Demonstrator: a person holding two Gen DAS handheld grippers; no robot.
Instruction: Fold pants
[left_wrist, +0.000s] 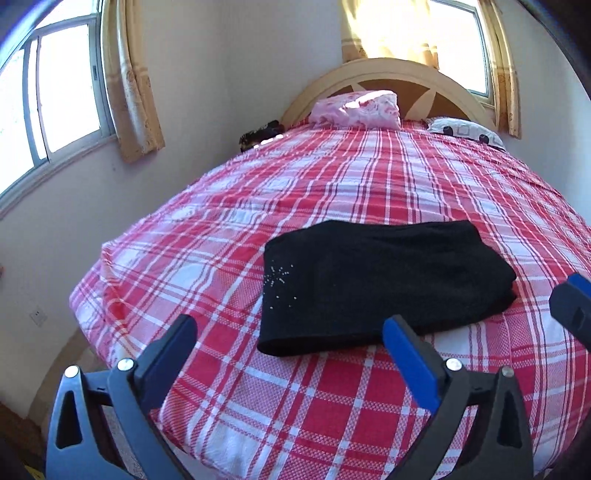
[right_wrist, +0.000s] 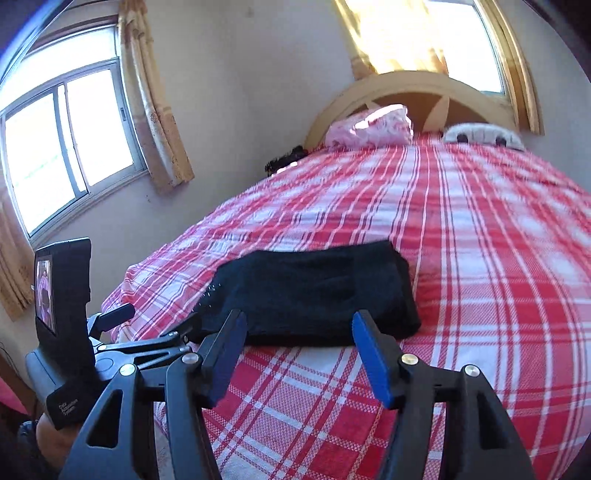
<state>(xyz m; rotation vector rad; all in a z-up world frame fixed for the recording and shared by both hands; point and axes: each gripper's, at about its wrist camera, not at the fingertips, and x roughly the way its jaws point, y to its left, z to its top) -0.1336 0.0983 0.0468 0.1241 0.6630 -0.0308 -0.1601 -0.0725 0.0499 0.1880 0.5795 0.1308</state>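
Black pants (left_wrist: 384, 284) lie folded into a compact stack on the red and white plaid bed, with small white dots near their left edge. They also show in the right wrist view (right_wrist: 314, 291). My left gripper (left_wrist: 291, 332) is open and empty, hovering just in front of the stack's near edge. My right gripper (right_wrist: 299, 328) is open and empty, also just short of the stack's near edge. The right gripper's blue finger shows at the right edge of the left wrist view (left_wrist: 576, 306). The left gripper's body with its small screen shows at the left of the right wrist view (right_wrist: 62, 321).
The plaid bedspread (left_wrist: 332, 177) covers the bed. A pink pillow (left_wrist: 358, 109) and a white patterned pillow (left_wrist: 465, 131) lie by the wooden headboard (left_wrist: 388, 74). A wall with a curtained window (left_wrist: 55, 107) runs along the bed's left side.
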